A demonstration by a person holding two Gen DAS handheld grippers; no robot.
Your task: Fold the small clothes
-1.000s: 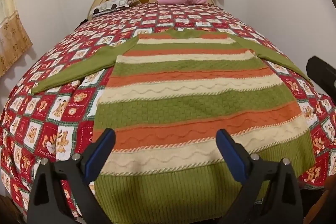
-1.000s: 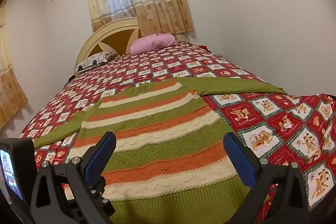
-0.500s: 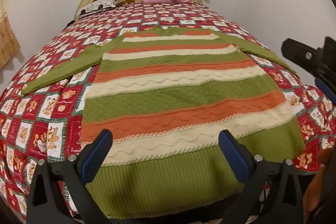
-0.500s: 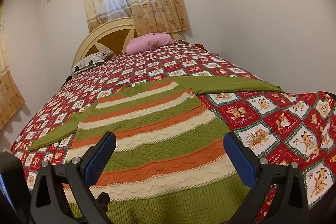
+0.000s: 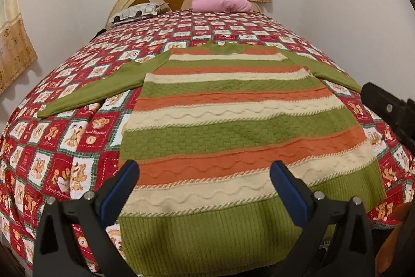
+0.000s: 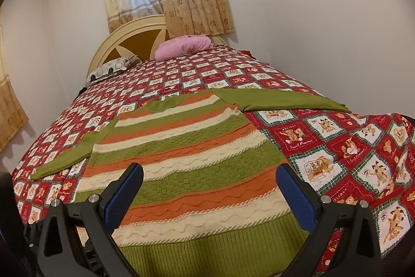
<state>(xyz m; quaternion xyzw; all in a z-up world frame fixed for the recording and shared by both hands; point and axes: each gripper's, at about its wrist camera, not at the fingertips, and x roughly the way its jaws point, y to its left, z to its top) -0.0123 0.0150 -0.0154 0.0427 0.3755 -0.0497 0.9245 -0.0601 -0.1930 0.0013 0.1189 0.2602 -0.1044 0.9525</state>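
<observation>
Since the earlier frame, both cameras have drawn back slightly from the bed [image 5: 77, 121], so more of the striped sweater [image 5: 233, 126] shows. It lies flat on the teddy-bear bedspread, sleeves spread to each side, with its ribbed green hem at the near edge of the bed. The left gripper [image 5: 205, 188] hovers over the hem, jaws wide apart and empty; the right gripper [image 6: 210, 188] does likewise. In the left wrist view the right sleeve's cuff is hidden behind the other gripper's black body. The hem's lowest part is cut off behind the gripper frames in both views.
</observation>
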